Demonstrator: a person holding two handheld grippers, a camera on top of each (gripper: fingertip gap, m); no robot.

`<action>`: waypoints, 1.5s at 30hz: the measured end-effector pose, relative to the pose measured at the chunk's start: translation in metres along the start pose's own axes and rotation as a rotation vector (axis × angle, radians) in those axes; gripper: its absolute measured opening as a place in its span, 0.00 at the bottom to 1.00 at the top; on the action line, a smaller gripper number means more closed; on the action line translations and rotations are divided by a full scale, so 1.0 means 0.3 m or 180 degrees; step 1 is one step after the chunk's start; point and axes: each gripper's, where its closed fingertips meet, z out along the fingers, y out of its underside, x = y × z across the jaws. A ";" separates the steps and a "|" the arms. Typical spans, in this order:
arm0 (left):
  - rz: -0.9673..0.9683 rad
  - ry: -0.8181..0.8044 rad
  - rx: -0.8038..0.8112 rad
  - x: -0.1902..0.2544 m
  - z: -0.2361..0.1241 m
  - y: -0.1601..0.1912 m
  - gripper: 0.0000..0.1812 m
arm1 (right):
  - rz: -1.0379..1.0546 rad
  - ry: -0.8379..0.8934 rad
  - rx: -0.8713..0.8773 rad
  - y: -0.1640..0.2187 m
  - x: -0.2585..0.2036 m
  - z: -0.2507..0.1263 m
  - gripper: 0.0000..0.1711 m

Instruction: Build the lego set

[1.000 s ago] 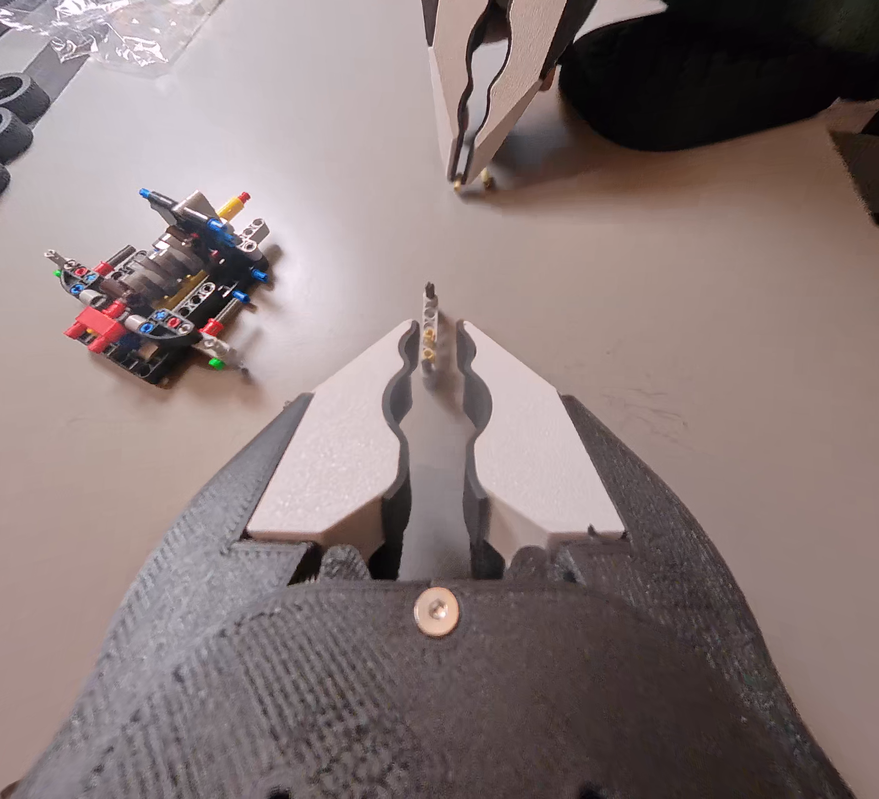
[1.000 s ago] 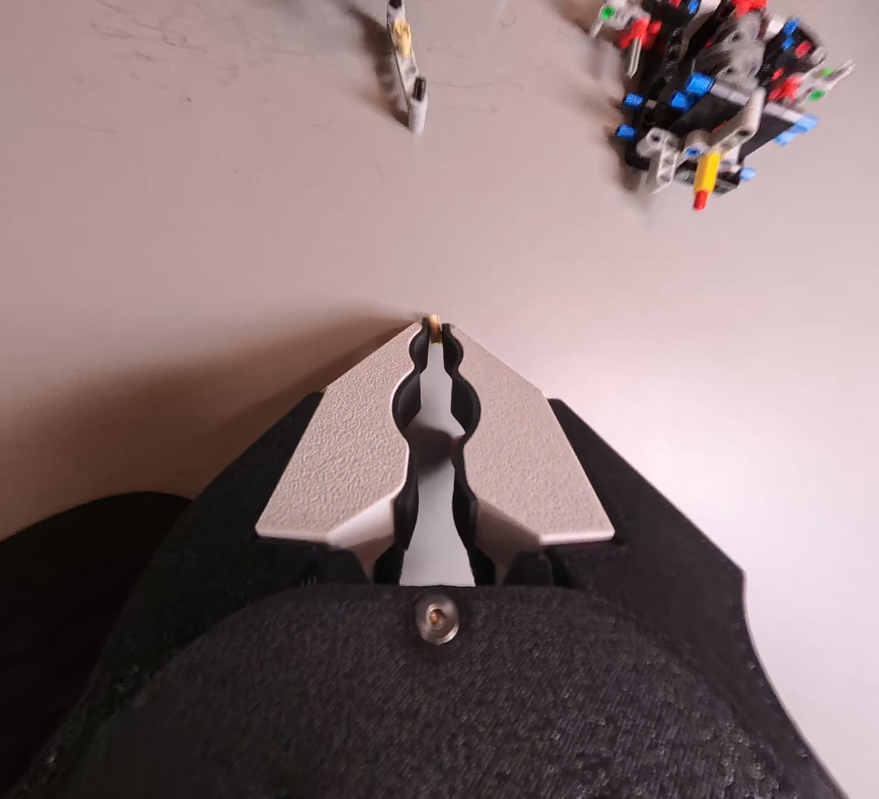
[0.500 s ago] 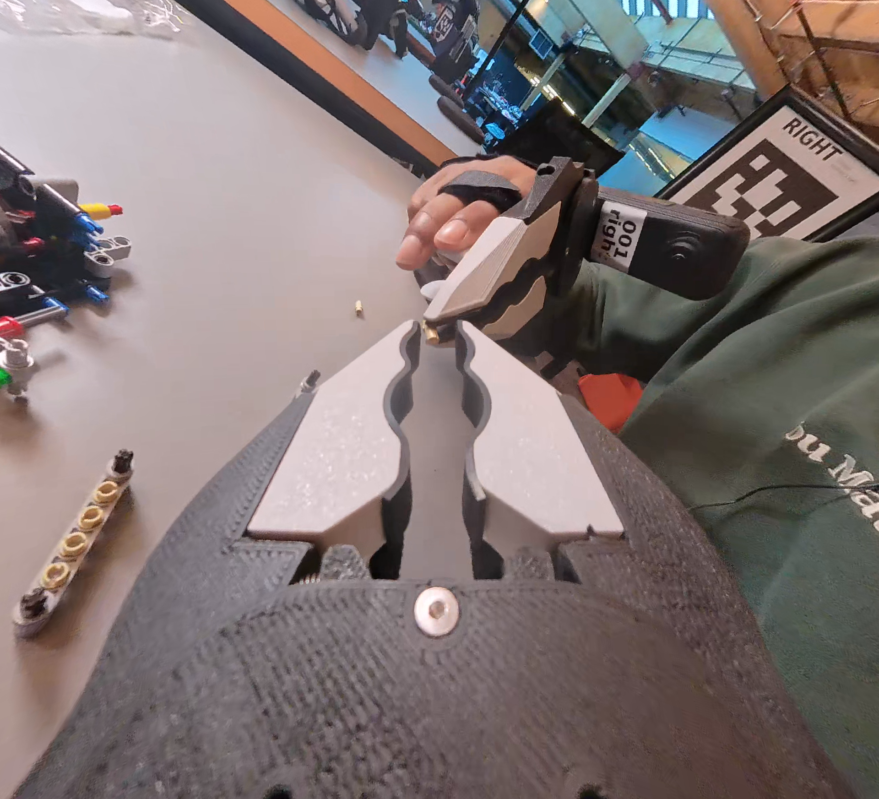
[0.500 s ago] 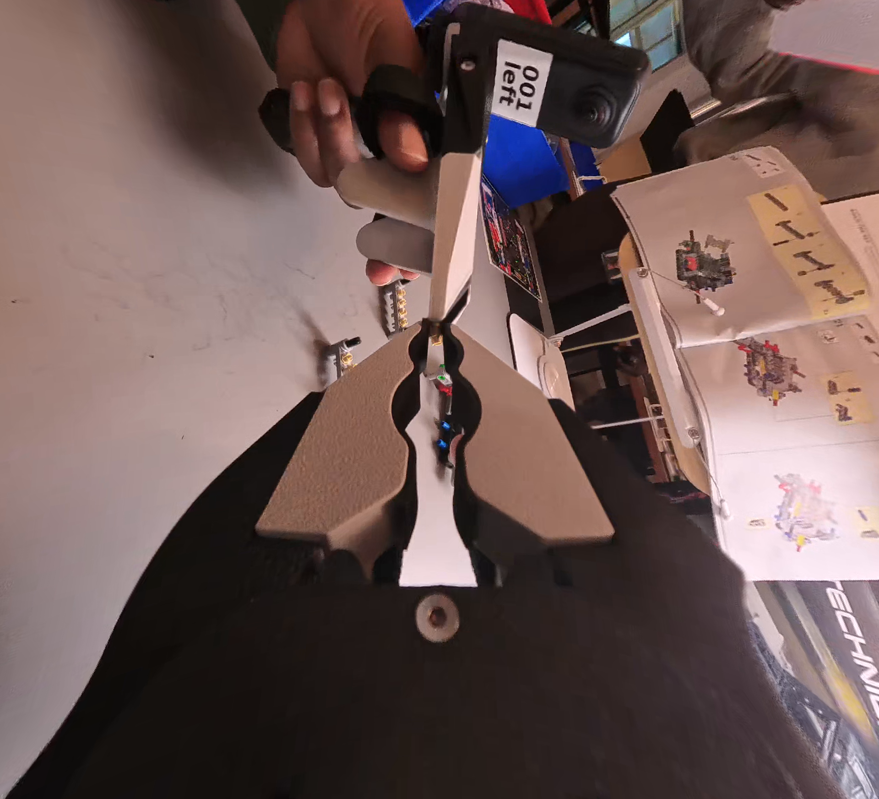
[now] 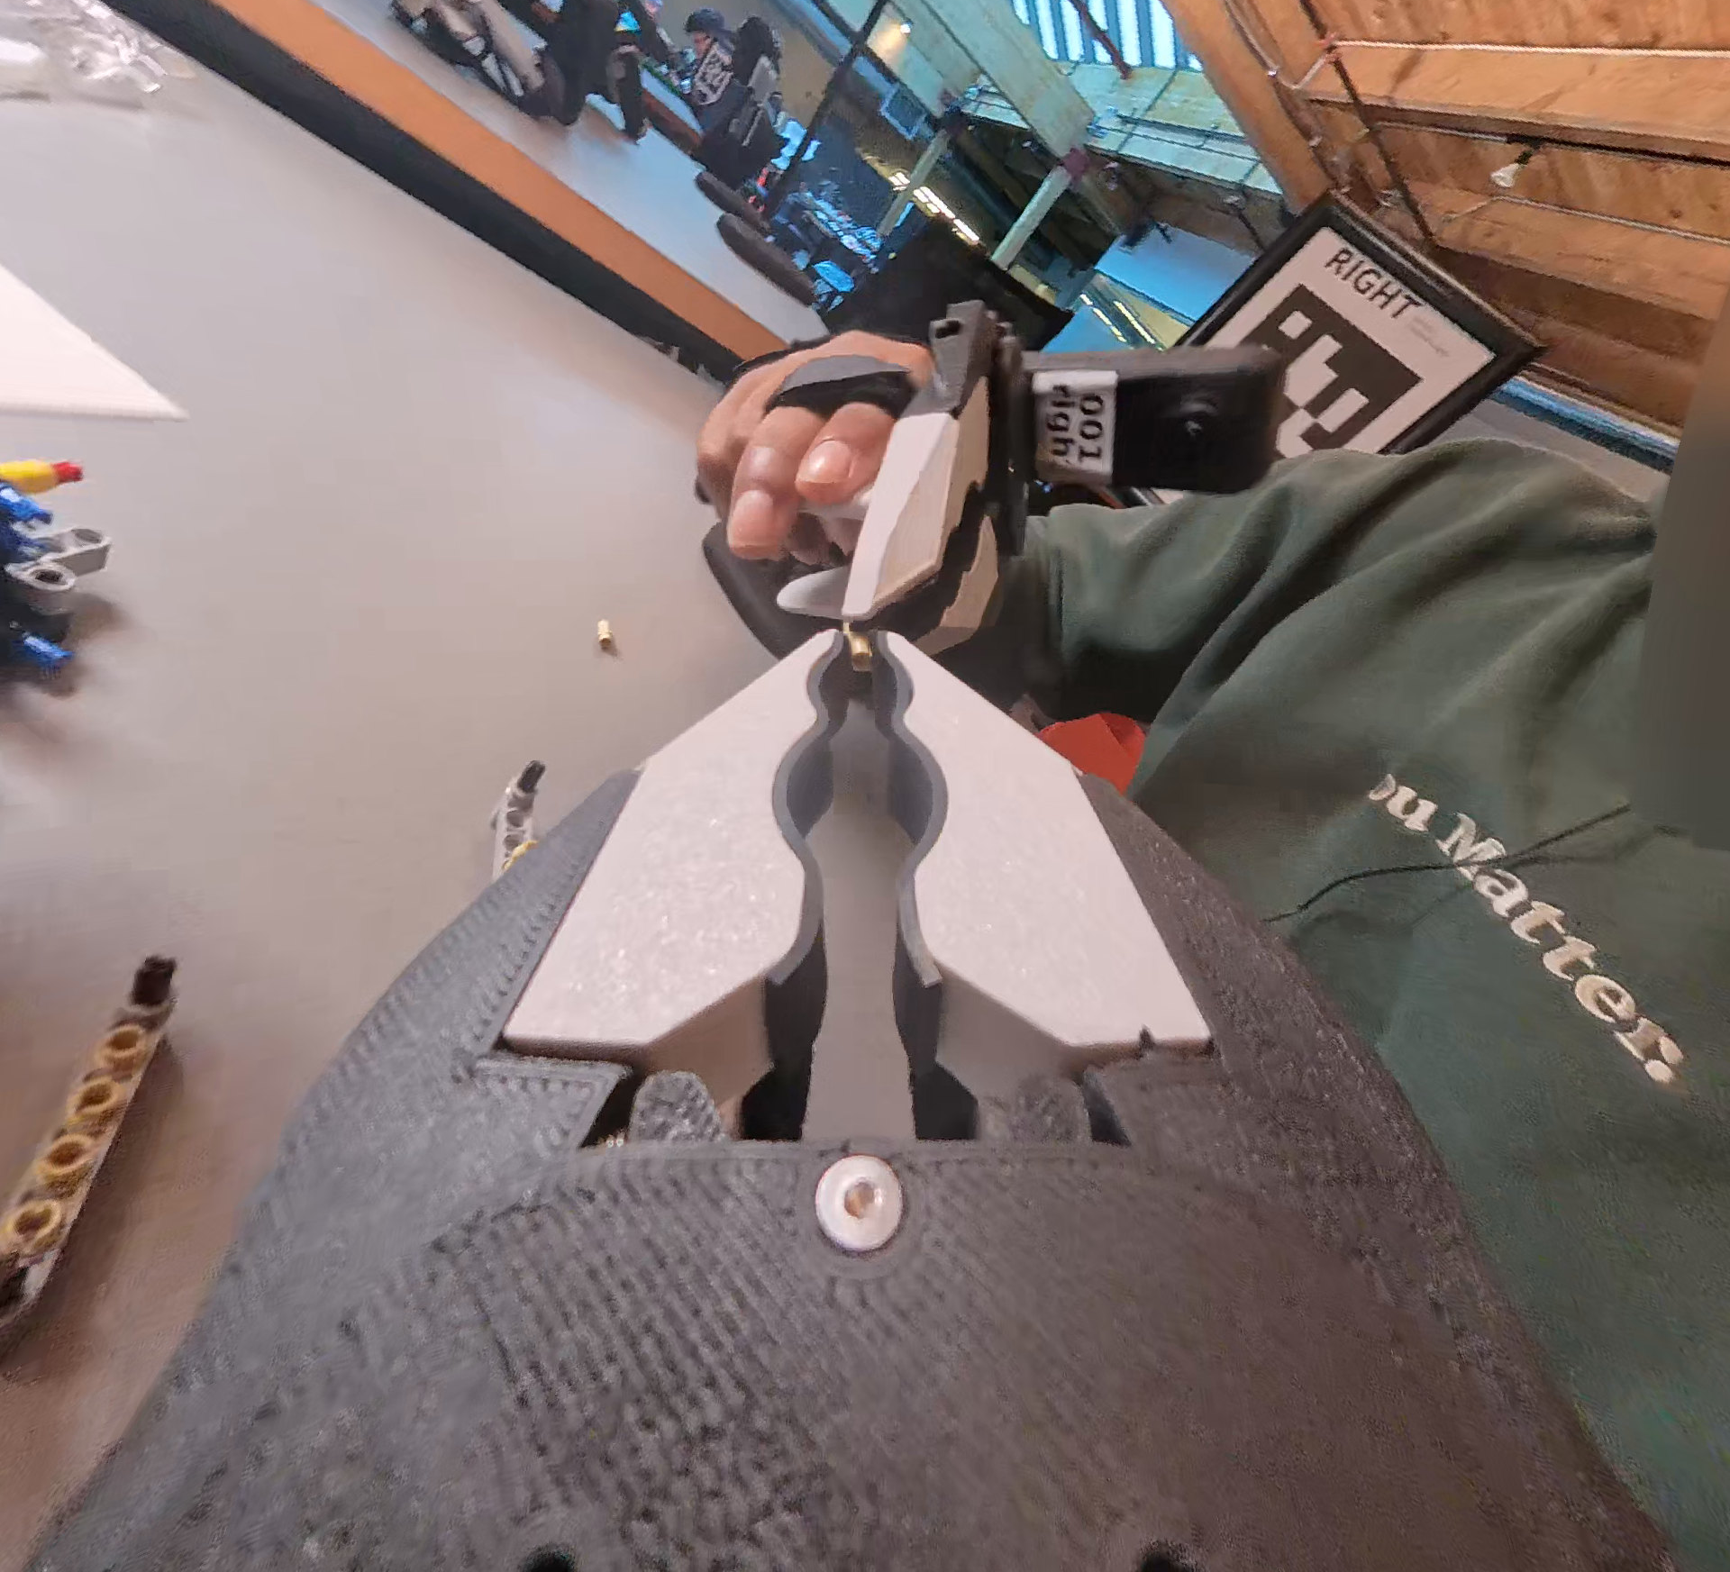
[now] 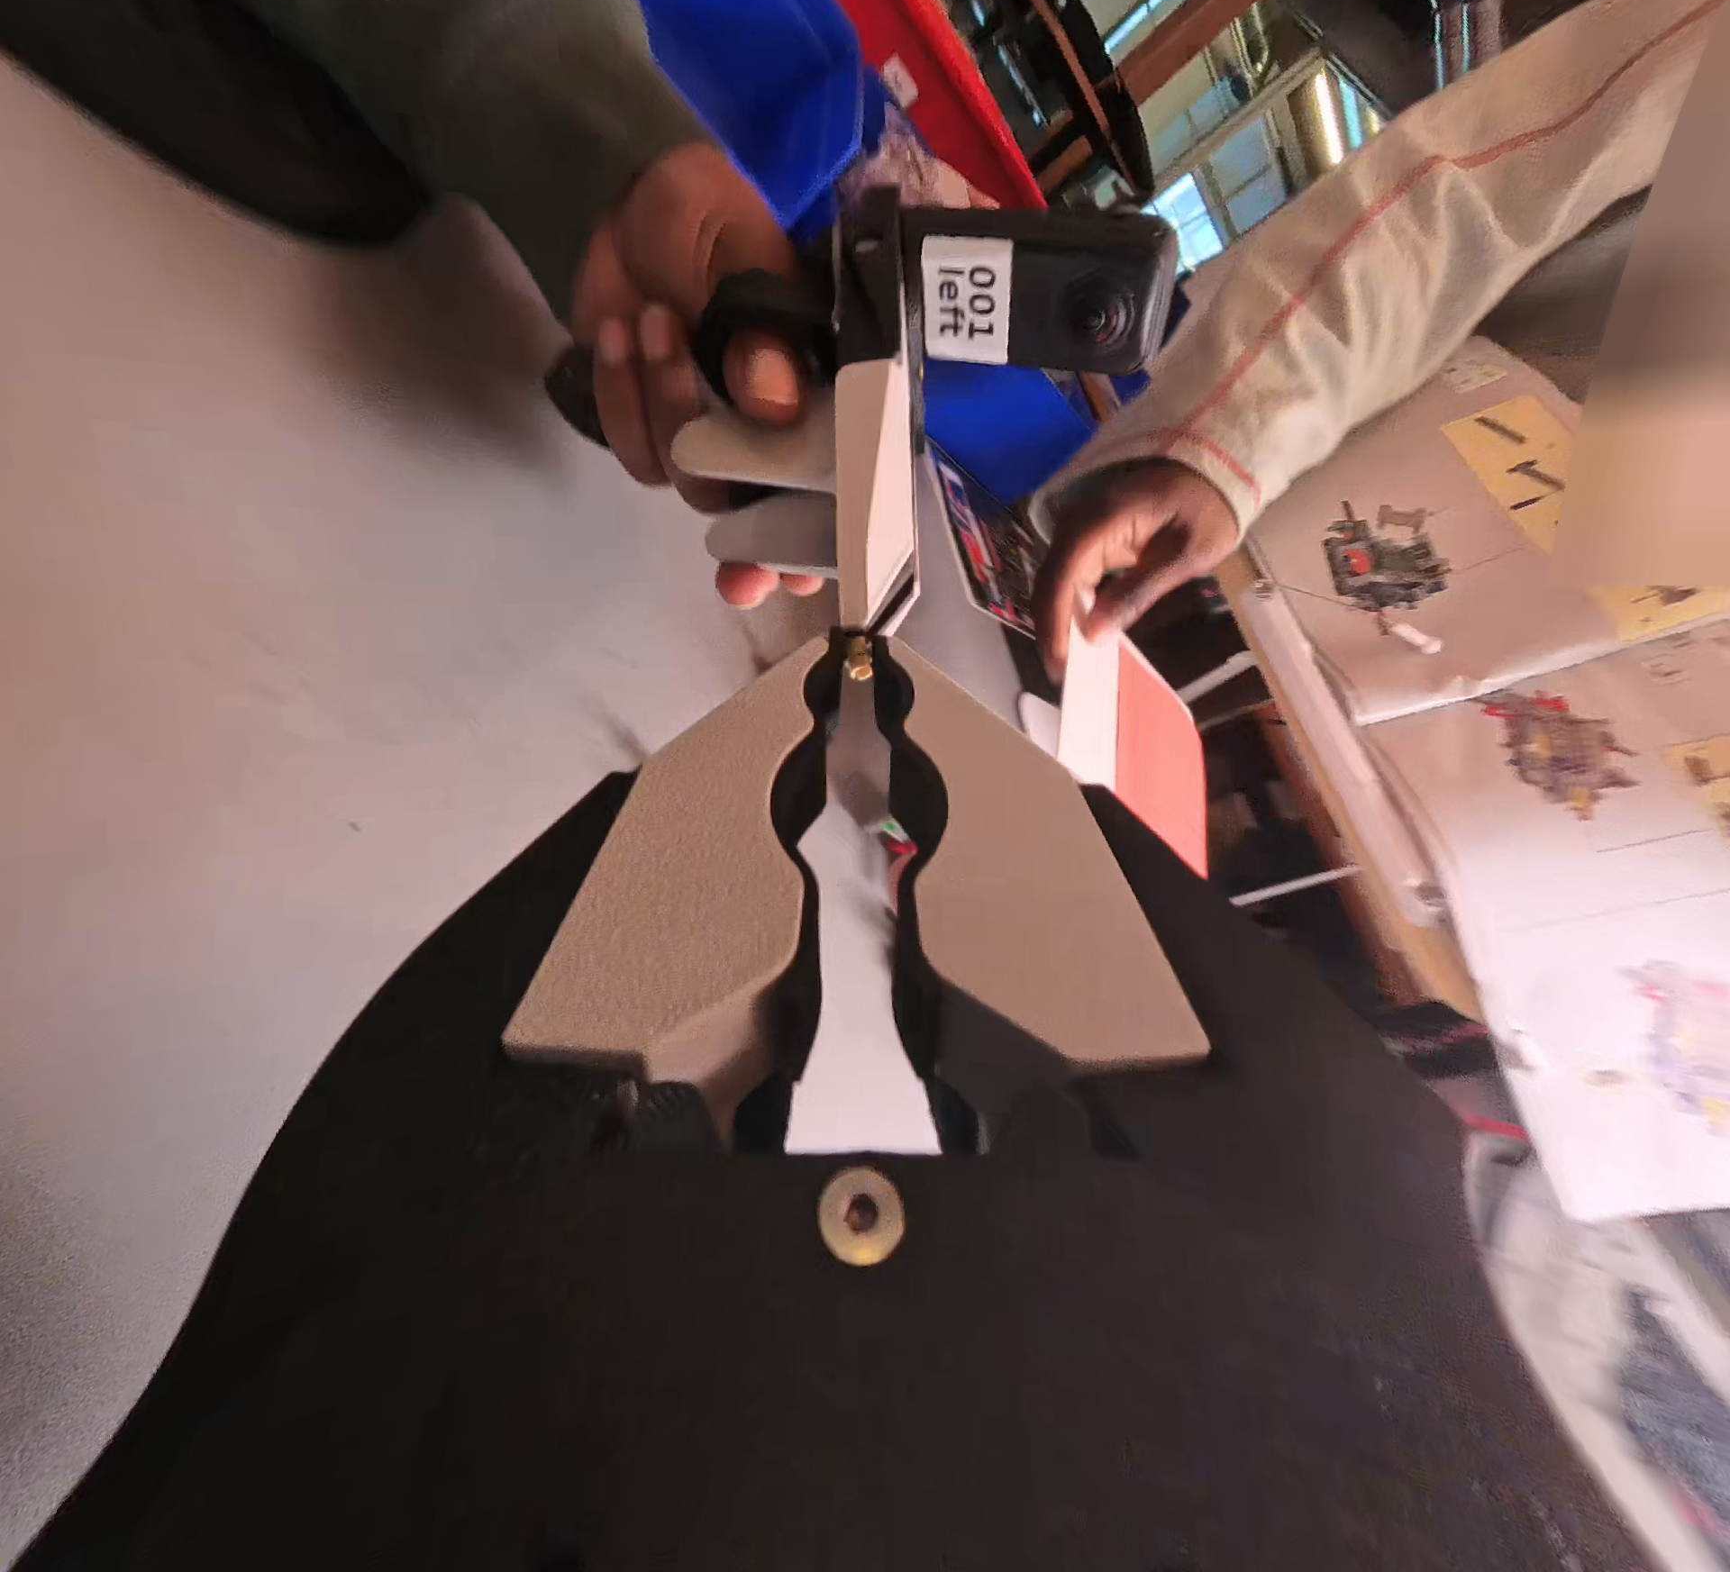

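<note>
The two claws meet tip to tip above the tabletop [image 5: 393, 441]. In the left wrist view the left claw [image 5: 854, 655] has its fingers almost pressed together, and a small tan pin [image 5: 857, 653] sits in the narrow gap at the tips. The right claw [image 5: 854, 615] comes down from above, pinching the upper end of the same pin. Whether the left claw really grips the pin or only surrounds it, I cannot tell.

The right wrist view shows the same meeting from the other side: the right claw [image 6: 856, 655] is closed on the tan pin [image 6: 856, 664], and the left claw [image 6: 867, 625] points down to it, held by a hand [image 6: 674, 338].

Only the left wrist view shows the loose parts on the tabletop: a second tan pin [image 5: 607, 638] lying a little left of the claws, a grey beam with tan pins [image 5: 80, 1125] near the left edge, and part of the lego model [image 5: 37, 563] far left.

Only the right wrist view shows the instruction booklet [image 6: 1535, 685] at the right and another person's hand [image 6: 1133, 554] holding a card.
</note>
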 end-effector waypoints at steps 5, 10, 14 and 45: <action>0.0225 0.0238 0.0034 0.055 0.009 -0.007 0.01 | 0.0963 -0.0347 0.0500 -0.055 0.004 -0.029 0.03; 0.0287 0.0345 0.0068 0.079 0.012 -0.011 0.02 | 0.1216 -0.0473 0.0655 -0.071 0.002 -0.038 0.02; 0.0310 0.0382 0.0073 0.087 0.015 -0.011 0.02 | 0.1408 -0.0593 0.0722 -0.079 0.000 -0.045 0.02; 0.1863 -0.1638 -0.1859 -0.289 -0.016 0.241 0.03 | 0.0947 -0.1973 -0.1556 0.250 -0.137 0.058 0.02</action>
